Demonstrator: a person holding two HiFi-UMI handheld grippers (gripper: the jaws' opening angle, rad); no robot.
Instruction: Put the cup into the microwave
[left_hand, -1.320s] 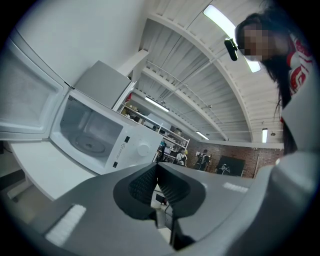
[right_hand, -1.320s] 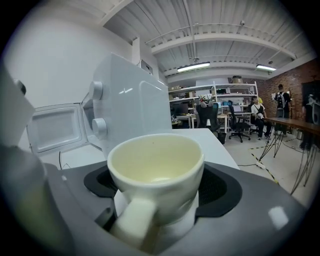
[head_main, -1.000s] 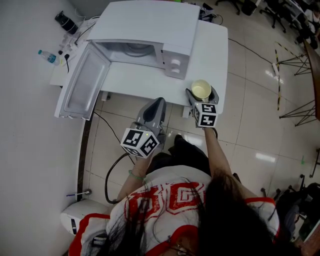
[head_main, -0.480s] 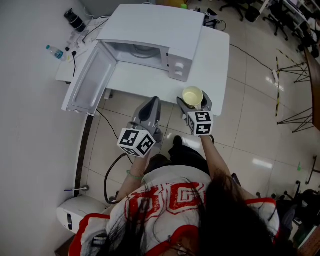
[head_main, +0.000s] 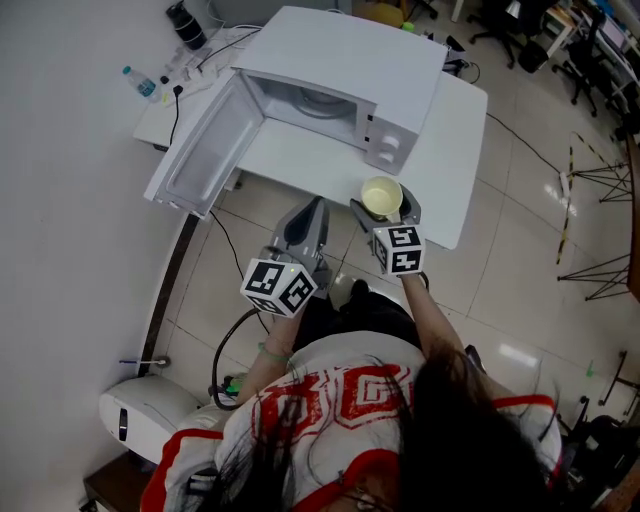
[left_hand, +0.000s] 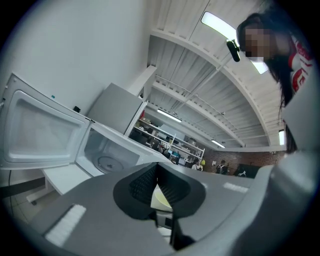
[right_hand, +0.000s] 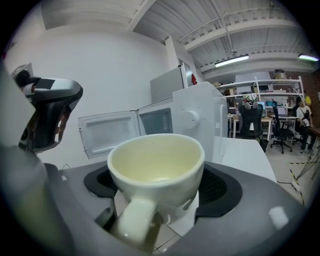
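A pale yellow cup (head_main: 381, 196) with an empty inside (right_hand: 157, 167) is held upright between the jaws of my right gripper (head_main: 384, 203), handle toward the camera, just above the front edge of the white table (head_main: 455, 160). The white microwave (head_main: 340, 80) stands behind it. Its door (head_main: 205, 150) swings wide open to the left, showing the cavity and turntable (left_hand: 107, 155). My left gripper (head_main: 316, 208) hovers off the table front, left of the cup, jaws together and holding nothing. In the right gripper view the microwave (right_hand: 197, 120) and its open door (right_hand: 107, 132) lie beyond the cup.
A water bottle (head_main: 139, 80) and a black object (head_main: 187, 22) sit at the table's far left with cables. A white appliance (head_main: 140, 415) stands on the tiled floor at lower left. Office chairs (head_main: 535, 35) and stands are at the right.
The right gripper has carried the cup leftward, from in front of the microwave's control panel toward its opening. The left gripper has kept its place below the table front.
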